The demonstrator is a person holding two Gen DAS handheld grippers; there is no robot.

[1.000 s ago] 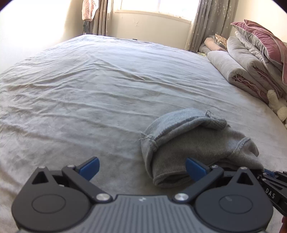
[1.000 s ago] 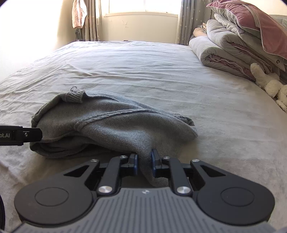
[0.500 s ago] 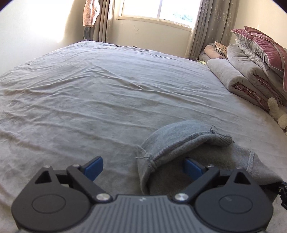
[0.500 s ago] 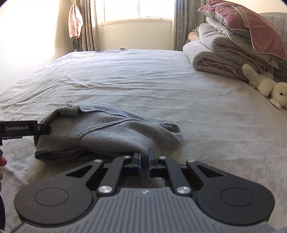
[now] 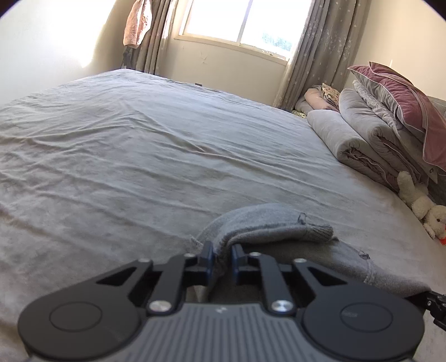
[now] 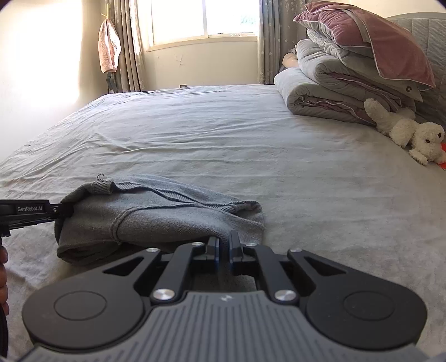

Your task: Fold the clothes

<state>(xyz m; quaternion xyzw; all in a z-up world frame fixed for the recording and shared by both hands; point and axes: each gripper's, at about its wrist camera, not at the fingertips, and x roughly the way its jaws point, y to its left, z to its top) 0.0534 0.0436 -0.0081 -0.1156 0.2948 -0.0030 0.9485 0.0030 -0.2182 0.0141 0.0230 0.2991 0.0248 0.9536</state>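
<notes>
A grey knitted sweater (image 5: 267, 222) lies bunched in a loose fold on the grey bedsheet (image 5: 139, 167). My left gripper (image 5: 222, 247) is closing its jaws on the sweater's near left edge, and the knit is pinched between the blue pads. In the right wrist view the sweater (image 6: 156, 211) stretches across the left half, with the left gripper (image 6: 62, 211) at its left end. My right gripper (image 6: 222, 240) is shut on the sweater's near right corner. A person's hand (image 6: 3, 267) shows at the left edge.
Rolled grey duvets (image 6: 320, 92) and a pink pillow (image 6: 370, 44) are stacked at the bed's right side, with a white plush dog (image 6: 412, 133) in front. A window (image 5: 237, 25), curtains and a hanging pink cloth (image 5: 136, 25) stand beyond the bed.
The left jaws went from wide open beside the sweater to closed on its edge. The right gripper kept its grip and rose slightly, drawing the sweater's right end toward it.
</notes>
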